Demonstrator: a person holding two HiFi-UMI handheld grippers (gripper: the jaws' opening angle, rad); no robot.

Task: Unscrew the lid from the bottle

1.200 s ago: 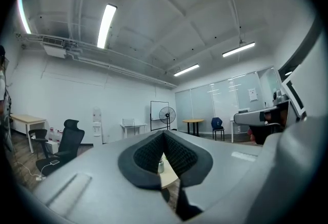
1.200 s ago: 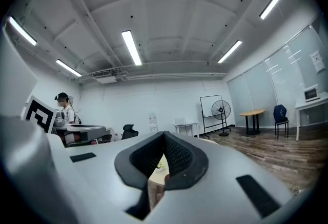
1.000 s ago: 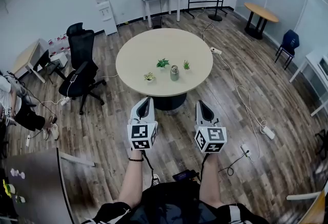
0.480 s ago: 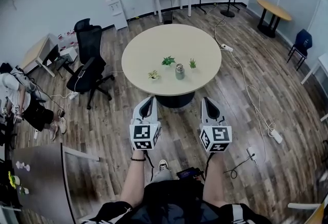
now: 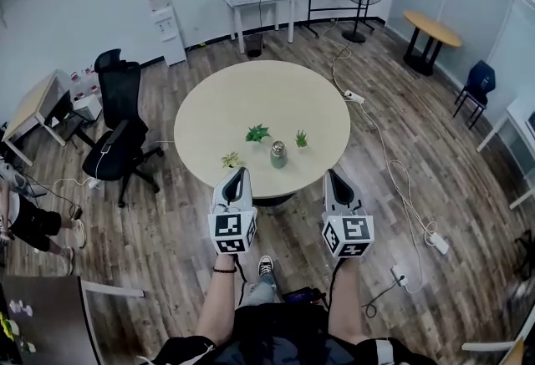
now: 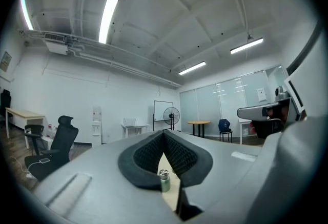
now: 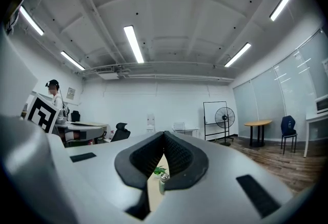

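The capped bottle [image 5: 278,154] stood near the round worktop's [image 5: 209,104] near edge, among small plants [image 5: 257,134]. The left tongs [image 5: 236,175] and right tongs [image 5: 333,179], both closed on nothing, pointed level toward it from that edge, seemingly lined up for a two-handed grip.

Matt beige round table [image 5: 251,108], wood-plank floor [image 5: 435,188], metallic bottle [image 5: 278,154]

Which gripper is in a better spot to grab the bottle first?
Probably the left gripper, just barely: the bottle stands a little nearer to it than to the right gripper. Both are shut and short of the bottle, so either must open first.
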